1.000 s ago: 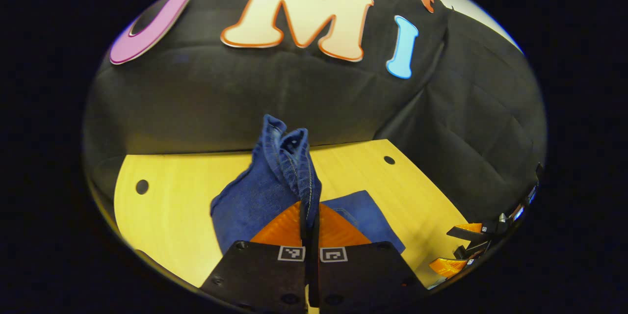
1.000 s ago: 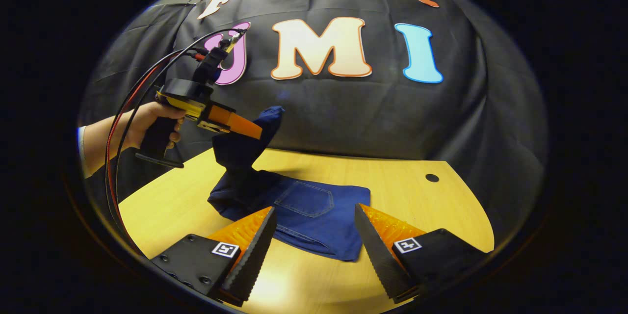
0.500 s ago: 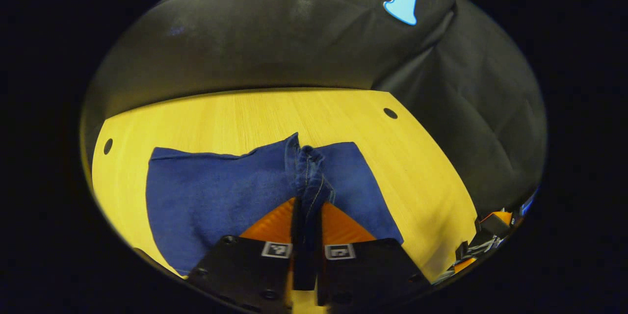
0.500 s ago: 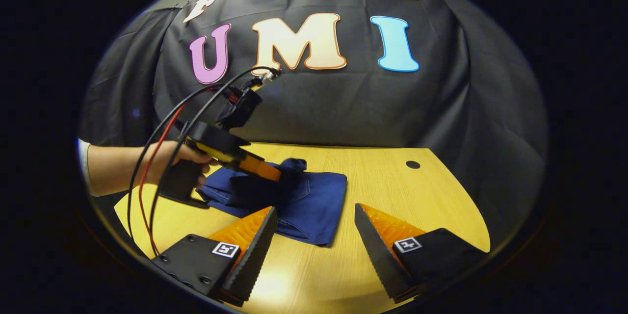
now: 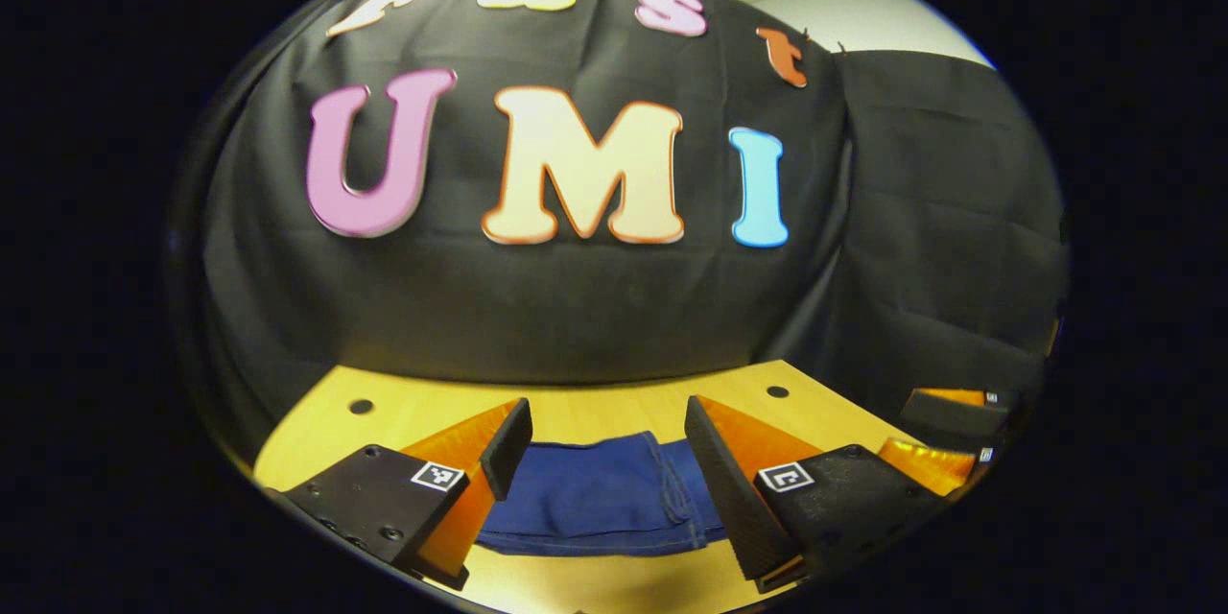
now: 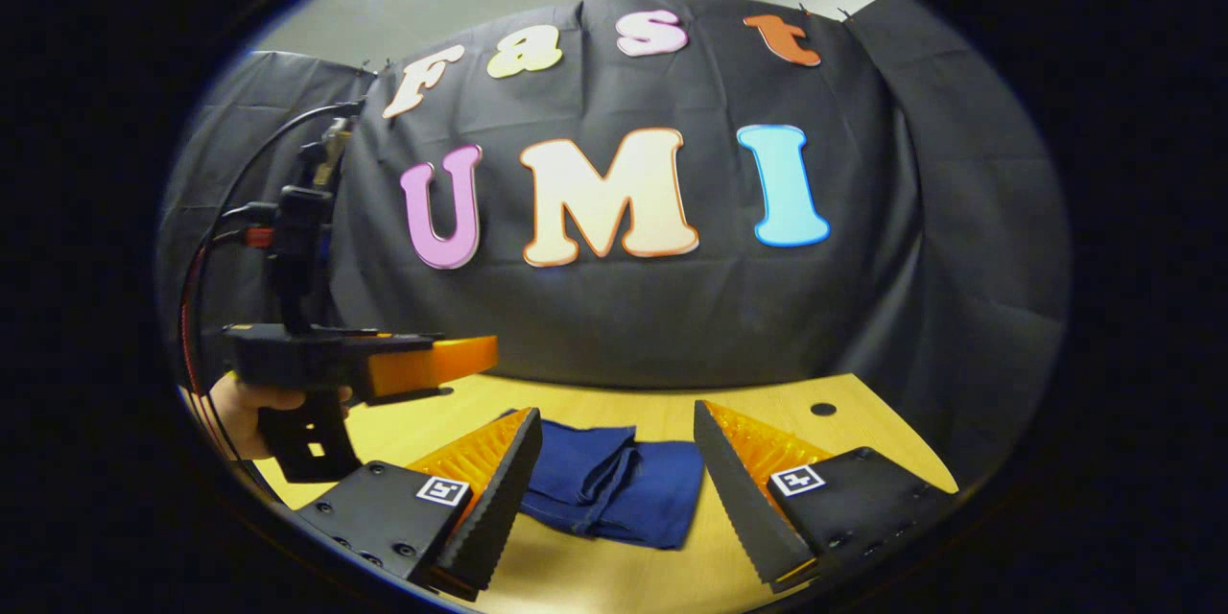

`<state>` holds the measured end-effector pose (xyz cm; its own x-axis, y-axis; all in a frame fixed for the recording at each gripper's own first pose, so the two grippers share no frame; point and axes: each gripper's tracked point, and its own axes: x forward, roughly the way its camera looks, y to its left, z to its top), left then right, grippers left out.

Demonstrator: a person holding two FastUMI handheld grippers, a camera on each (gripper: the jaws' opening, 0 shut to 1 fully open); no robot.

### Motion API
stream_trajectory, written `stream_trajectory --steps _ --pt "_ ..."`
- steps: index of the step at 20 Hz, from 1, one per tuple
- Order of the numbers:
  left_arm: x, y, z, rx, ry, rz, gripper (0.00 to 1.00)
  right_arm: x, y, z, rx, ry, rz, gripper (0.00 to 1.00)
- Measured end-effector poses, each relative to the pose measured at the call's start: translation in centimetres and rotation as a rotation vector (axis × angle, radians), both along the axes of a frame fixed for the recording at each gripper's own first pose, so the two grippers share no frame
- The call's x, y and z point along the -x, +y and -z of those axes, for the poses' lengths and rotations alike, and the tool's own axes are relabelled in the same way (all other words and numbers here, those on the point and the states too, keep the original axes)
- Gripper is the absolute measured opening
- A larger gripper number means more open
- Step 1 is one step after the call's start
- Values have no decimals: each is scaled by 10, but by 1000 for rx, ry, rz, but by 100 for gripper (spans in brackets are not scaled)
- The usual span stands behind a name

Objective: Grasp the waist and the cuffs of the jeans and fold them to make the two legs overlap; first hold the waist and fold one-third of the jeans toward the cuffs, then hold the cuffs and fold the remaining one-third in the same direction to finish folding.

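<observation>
Jeans (image 5: 600, 497) lie folded in a compact stack on the table (image 5: 576, 408), near its middle, well off the far edge. Left gripper (image 5: 604, 460) jaws wide apart, holding nothing, clear of the denim. Right gripper (image 6: 616, 480) likewise spread wide and empty, with the jeans (image 6: 614, 489) seen between its fingers. A hand (image 6: 251, 408) holds the left gripper (image 6: 422, 366) raised off the table.

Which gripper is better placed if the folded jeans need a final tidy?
Probably neither has a clear edge: the left gripper and the right gripper are both open above the wooden table, each framing the jeans between its fingers.
</observation>
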<state>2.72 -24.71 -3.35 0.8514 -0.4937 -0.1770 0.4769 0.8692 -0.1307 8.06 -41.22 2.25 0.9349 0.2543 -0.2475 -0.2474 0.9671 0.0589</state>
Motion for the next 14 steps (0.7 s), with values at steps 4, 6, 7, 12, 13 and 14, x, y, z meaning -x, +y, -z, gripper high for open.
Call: stream_trajectory --steps 4,6,7,12,13,14 --pt "44 55 -7 -52 -33 -49 95 30 24 -38 -16 -58 1 98" --pt "69 80 -6 -49 -22 -83 94 50 34 -60 -14 -94 0 93" --pt "83 88 -8 -32 -17 -86 95 60 35 -71 -5 -121 11 93" --pt "122 126 -23 10 -24 -123 95 114 45 -114 43 -224 23 94" --pt "126 132 -28 16 -32 -133 95 119 47 -119 46 -233 22 98" --pt "133 138 -33 20 -44 -140 94 128 51 -124 39 -238 16 96"
